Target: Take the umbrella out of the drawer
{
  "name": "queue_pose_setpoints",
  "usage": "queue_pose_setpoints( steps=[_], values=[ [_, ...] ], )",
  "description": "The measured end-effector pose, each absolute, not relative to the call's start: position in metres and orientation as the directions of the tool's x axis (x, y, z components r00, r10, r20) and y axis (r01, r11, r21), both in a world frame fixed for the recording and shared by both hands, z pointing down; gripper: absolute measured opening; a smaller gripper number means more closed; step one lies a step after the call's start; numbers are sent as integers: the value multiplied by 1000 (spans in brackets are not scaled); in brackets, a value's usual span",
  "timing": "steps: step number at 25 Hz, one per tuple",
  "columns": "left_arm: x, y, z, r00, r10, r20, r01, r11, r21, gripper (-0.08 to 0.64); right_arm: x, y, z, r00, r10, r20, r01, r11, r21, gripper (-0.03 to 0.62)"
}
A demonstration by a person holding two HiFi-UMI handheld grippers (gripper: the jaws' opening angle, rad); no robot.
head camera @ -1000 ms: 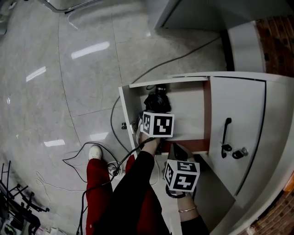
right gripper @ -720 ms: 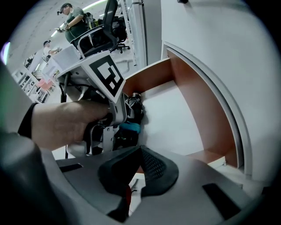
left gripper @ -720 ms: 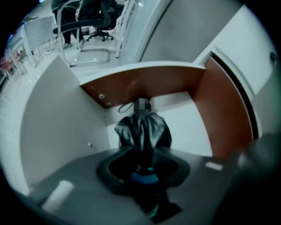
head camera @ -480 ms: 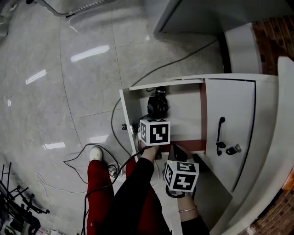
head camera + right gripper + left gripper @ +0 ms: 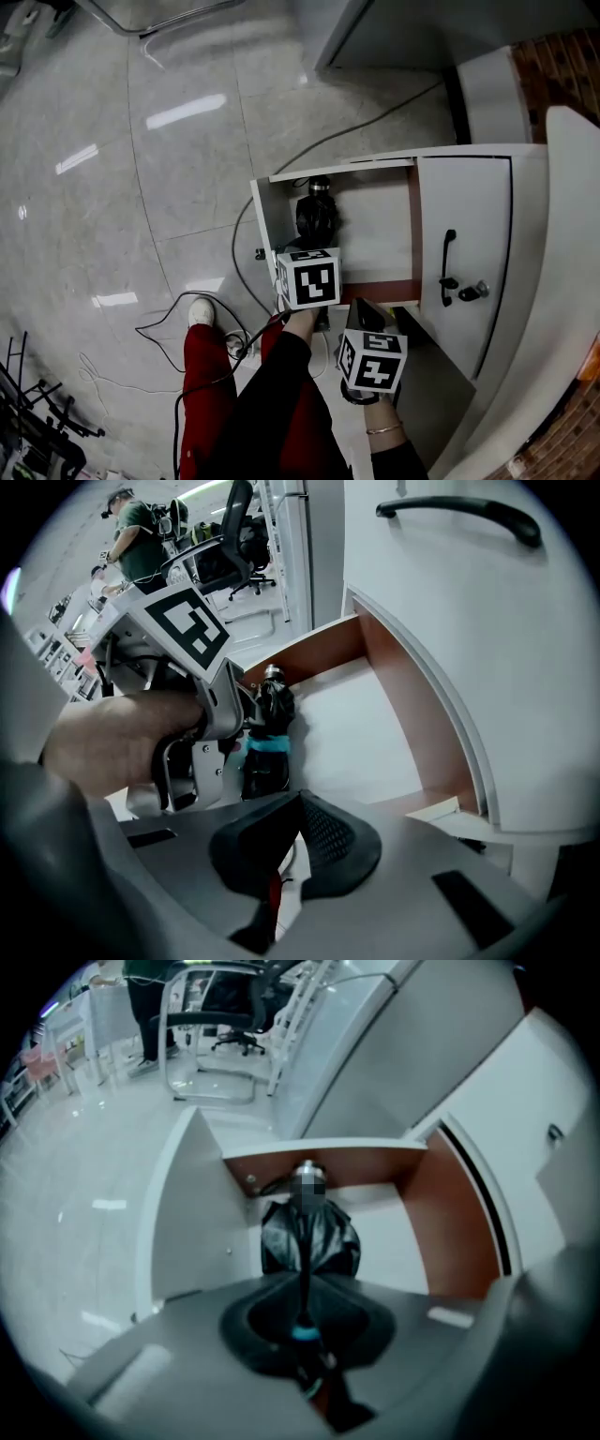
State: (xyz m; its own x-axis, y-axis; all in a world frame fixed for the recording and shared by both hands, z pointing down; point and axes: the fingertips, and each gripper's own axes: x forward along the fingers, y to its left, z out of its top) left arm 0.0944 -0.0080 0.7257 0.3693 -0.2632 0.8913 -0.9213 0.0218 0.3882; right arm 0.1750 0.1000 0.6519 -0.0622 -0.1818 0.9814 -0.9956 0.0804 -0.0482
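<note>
Head view shows drawer [image 5: 380, 234] open above glossy floor [image 5: 112, 187].

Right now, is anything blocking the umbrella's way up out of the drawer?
Nothing visible. The drawer is open on top; only the left gripper, jaws closing on the strap, is above the umbrella.

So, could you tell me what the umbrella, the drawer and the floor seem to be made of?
The umbrella: probably thin synthetic fabric, black, slightly glossy; it bunches into shiny folds.
The drawer: likely laminated board, smooth matte white with flat reddish-brown inner walls.
The floor: polished pale tile, perhaps stone-look; straight joints and sharp light reflections.
</note>
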Motion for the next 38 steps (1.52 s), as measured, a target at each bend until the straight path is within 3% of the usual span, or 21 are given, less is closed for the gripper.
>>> queue_pose_setpoints(
  steps=[22, 38],
  values=[
    [74, -8, 583, 449, -369, 814, -893, -170, 416, 15, 158, 96, 570, -49, -287, 957, -998, 38, -40, -2],
    [43, -13, 465, 528, -448, 722, -848, -228, 478, 12, 120, 85, 482, -61, -383, 922, -998, 50, -46, -3]
  ],
)
